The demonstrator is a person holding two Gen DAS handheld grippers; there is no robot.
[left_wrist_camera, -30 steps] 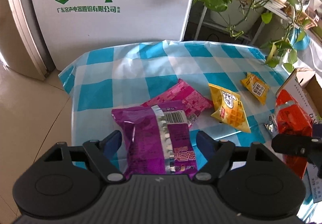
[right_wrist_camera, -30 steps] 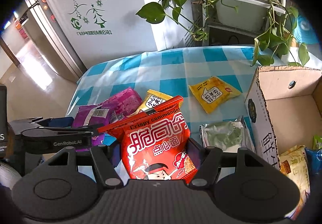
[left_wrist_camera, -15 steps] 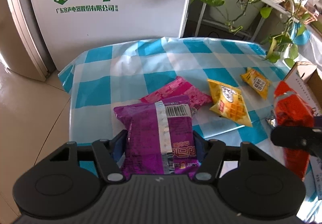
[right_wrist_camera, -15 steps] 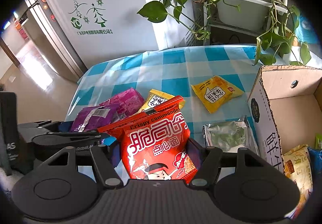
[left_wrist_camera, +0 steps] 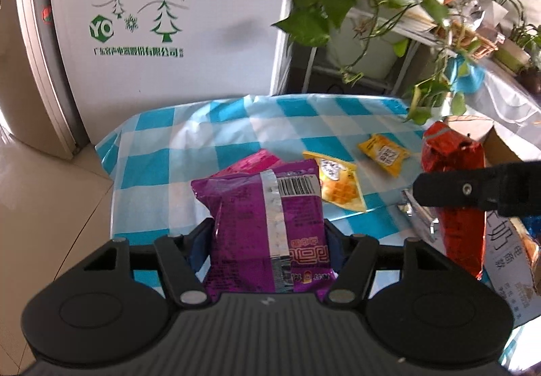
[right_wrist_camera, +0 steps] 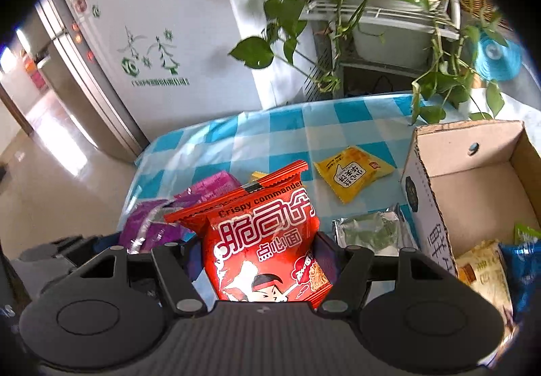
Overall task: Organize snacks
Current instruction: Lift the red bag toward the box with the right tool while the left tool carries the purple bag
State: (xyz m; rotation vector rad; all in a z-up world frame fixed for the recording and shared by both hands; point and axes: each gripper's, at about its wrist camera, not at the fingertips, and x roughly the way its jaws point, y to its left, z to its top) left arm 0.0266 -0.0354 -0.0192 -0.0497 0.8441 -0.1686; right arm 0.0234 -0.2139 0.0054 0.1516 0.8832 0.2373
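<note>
My left gripper [left_wrist_camera: 267, 237] is shut on a purple snack bag [left_wrist_camera: 267, 224] and holds it above the checked table. My right gripper [right_wrist_camera: 260, 247] is shut on a red noodle-snack bag [right_wrist_camera: 267, 240], also lifted; that bag shows in the left wrist view [left_wrist_camera: 453, 173] at the right. A pink bag [left_wrist_camera: 250, 161], two yellow packets [left_wrist_camera: 338, 183] [left_wrist_camera: 383, 153] and a silver-green packet [right_wrist_camera: 368, 232] lie on the table. An open cardboard box [right_wrist_camera: 422, 186] stands at the right.
The box holds several snack bags [right_wrist_camera: 483, 271]. The table has a blue-and-white checked cloth [left_wrist_camera: 209, 146]. A white appliance [left_wrist_camera: 162, 21] stands behind it. Trailing plants on a shelf [right_wrist_camera: 372, 14] hang over the far right edge.
My left gripper closed on the purple bag and lifted it off the table. My right gripper rose a little with the red bag.
</note>
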